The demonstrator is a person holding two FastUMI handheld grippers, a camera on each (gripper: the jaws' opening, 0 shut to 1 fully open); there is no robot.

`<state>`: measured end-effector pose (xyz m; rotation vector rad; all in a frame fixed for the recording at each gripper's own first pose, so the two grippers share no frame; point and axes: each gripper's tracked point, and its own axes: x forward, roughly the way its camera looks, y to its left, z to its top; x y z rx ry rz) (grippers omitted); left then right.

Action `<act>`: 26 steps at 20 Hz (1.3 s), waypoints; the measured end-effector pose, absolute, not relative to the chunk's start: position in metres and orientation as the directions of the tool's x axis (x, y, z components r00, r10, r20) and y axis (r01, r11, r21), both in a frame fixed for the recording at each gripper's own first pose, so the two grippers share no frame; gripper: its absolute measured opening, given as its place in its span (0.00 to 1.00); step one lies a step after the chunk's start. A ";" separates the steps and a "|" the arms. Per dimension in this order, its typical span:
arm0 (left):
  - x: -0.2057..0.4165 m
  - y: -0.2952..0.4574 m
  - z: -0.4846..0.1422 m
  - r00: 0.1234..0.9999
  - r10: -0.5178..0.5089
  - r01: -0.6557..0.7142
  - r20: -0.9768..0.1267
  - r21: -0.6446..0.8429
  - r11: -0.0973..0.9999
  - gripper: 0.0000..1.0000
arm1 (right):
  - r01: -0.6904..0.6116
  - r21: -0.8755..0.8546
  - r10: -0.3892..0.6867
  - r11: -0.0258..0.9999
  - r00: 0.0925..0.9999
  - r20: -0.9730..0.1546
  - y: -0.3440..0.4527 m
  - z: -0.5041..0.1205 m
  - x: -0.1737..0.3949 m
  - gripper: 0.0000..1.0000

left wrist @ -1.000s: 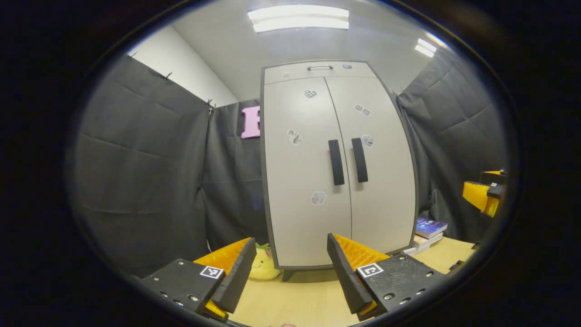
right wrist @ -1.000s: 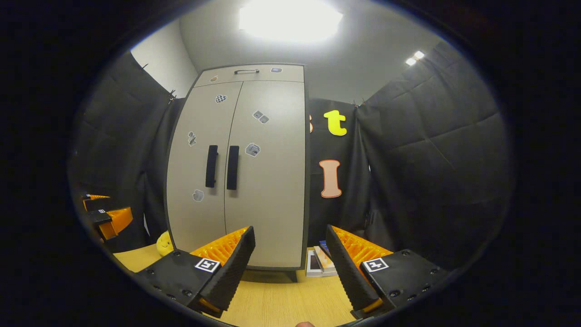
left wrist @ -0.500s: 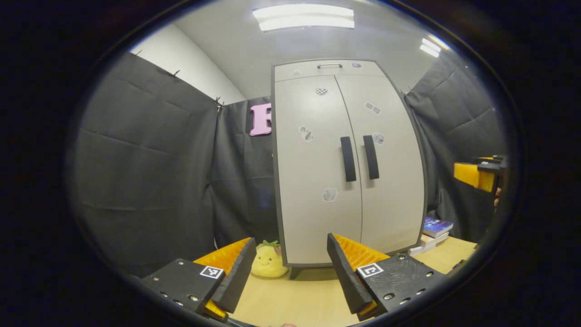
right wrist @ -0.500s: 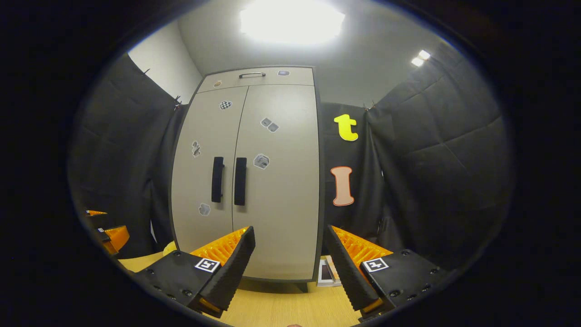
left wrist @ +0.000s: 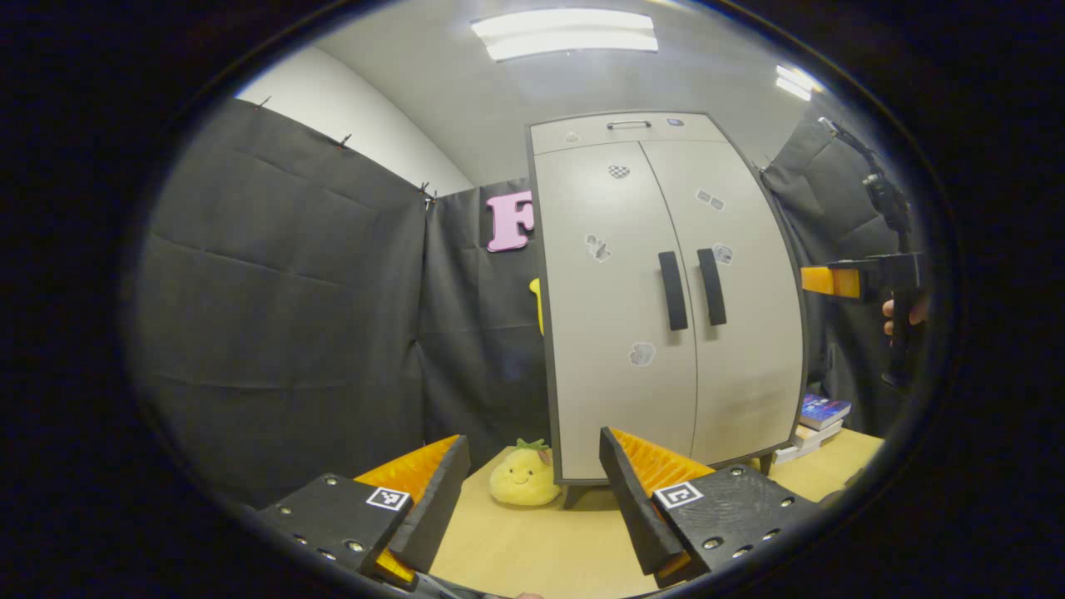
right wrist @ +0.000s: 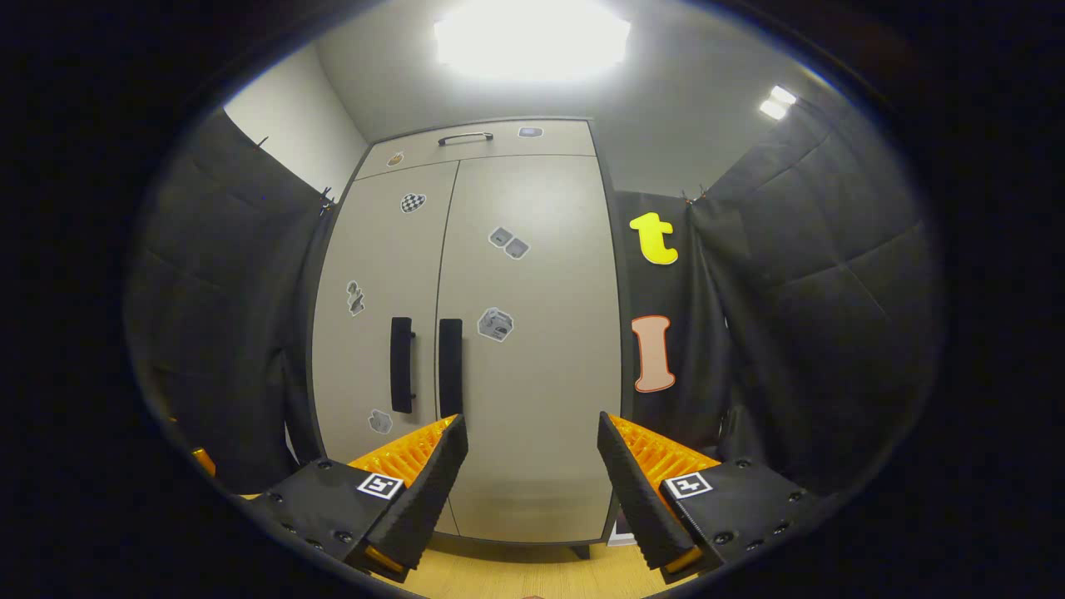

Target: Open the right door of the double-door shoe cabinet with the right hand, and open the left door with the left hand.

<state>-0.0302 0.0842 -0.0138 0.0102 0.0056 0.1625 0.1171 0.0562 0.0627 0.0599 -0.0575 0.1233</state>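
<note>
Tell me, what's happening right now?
Both grippers open, empty. Cabinet doors shut, handles untouched. Nothing blocking them.

The cabinet [left wrist: 666,299] before me is pale grey with a darker grey edge, and both its doors carry black upright handles [right wrist: 402,364]. Small grey and white stickers [right wrist: 496,324] dot the doors; one near the top is black-and-white checkered [right wrist: 413,202]. The drawer front above has a dark metal pull [right wrist: 466,137]. The tabletop [left wrist: 532,545] is light wood grain. A yellow plush toy [left wrist: 524,482] with a green tuft sits there. A stack of books [left wrist: 819,413] shows a blue cover on top. The booth cloth [left wrist: 283,308] is black, the ceiling white.
</note>
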 end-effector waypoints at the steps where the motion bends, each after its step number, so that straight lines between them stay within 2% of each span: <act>1: -0.034 0.088 -0.014 0.985 0.174 -0.174 -0.004 0.015 0.985 0.90 | -0.133 0.052 0.130 0.990 0.990 0.061 0.061 0.064 0.123 0.98; 14: -0.078 0.137 -0.020 0.951 0.306 -0.304 -0.032 0.056 0.951 0.90 | -0.192 0.087 0.188 0.978 0.981 0.048 0.120 0.081 0.202 0.98; 23: -0.091 0.145 -0.018 0.921 0.387 -0.382 -0.042 0.088 0.920 0.90 | -0.173 0.083 0.175 0.981 0.984 -0.016 0.152 0.074 0.260 0.98; 26: -0.095 0.146 -0.017 0.908 0.415 -0.410 -0.053 0.087 0.908 0.90 | -0.153 0.069 0.156 0.986 0.986 -0.051 0.157 0.068 0.276 0.95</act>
